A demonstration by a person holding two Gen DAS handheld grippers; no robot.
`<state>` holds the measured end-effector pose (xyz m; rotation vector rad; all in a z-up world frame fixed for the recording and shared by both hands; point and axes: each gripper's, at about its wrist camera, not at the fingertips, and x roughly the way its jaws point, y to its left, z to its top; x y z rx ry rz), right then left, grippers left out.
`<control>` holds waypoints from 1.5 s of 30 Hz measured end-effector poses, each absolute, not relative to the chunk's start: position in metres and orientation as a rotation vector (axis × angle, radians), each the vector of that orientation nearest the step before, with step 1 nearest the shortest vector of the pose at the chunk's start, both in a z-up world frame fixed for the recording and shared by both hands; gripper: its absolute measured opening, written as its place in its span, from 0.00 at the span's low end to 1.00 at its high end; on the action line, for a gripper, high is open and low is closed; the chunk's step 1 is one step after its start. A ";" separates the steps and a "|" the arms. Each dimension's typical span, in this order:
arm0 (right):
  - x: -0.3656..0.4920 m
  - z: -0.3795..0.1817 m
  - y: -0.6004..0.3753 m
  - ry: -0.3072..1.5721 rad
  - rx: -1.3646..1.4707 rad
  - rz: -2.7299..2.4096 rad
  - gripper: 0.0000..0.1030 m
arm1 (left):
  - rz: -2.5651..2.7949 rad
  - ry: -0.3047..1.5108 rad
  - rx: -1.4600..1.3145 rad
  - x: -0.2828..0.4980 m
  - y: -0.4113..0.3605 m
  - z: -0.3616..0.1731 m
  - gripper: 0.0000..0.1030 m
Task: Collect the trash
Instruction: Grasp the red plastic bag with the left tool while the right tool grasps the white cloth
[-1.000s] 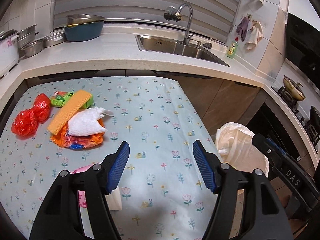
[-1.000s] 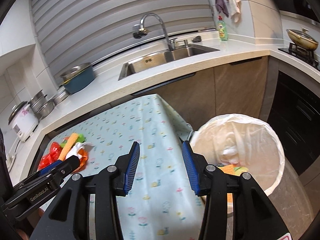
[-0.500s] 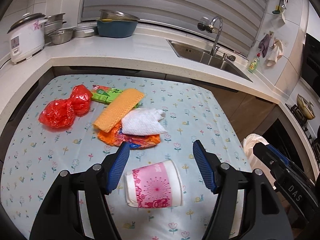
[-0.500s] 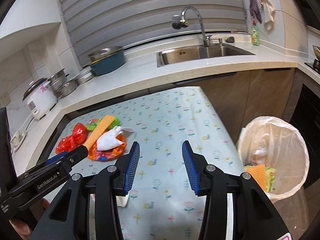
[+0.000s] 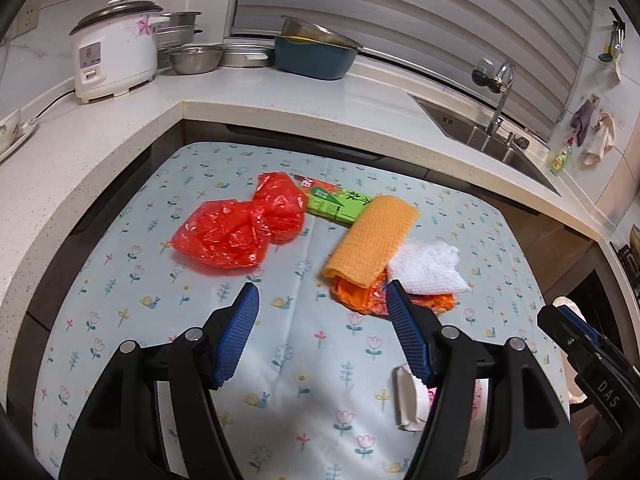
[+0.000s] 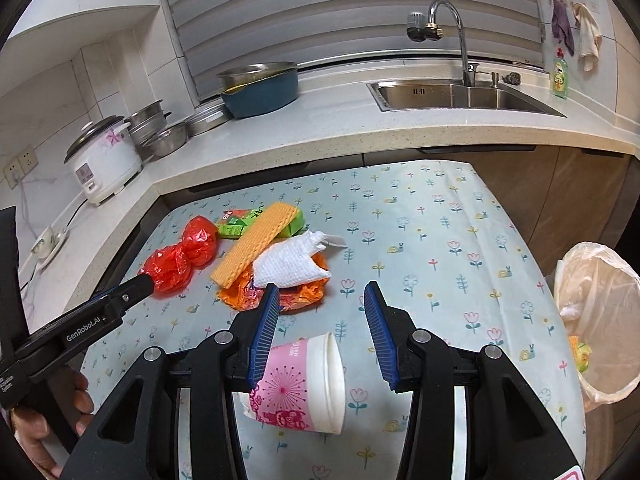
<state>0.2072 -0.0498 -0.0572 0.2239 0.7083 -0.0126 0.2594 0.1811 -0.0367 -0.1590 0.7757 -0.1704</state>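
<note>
left gripper (image 5: 322, 332) swung from bin side back over bench, jaws wide, empty | right gripper (image 6: 318, 330) jaws wide, empty, now over pink-and-white paper cup (image 6: 304, 386) lying on floral-cloth bench (image 6: 440, 240) | next pickup likely cup | white-bagged bin (image 6: 596, 320) off bench's right edge

The left gripper (image 5: 320, 334) fills the lower middle of its own view, jaws spread wide, nothing between them. The right gripper (image 6: 320, 328) sits likewise at the bottom of its view, jaws also apart. A bare hand (image 6: 44, 420) grips a handle at the lower left.
</note>
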 end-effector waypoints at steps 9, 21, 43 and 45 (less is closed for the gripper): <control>0.248 -0.074 -0.030 0.746 0.205 -0.001 0.42 | -0.074 0.793 -0.165 0.294 0.226 -0.056 0.73; 0.301 -0.107 -0.031 0.817 0.216 -0.018 0.42 | -0.046 0.863 -0.154 0.353 0.249 -0.090 0.84; 0.293 -0.106 -0.025 0.811 0.208 0.017 0.04 | -0.138 0.856 -0.120 0.327 0.207 -0.078 0.11; 0.286 -0.097 -0.028 0.794 0.211 0.016 0.04 | -0.144 0.842 -0.125 0.319 0.204 -0.070 0.11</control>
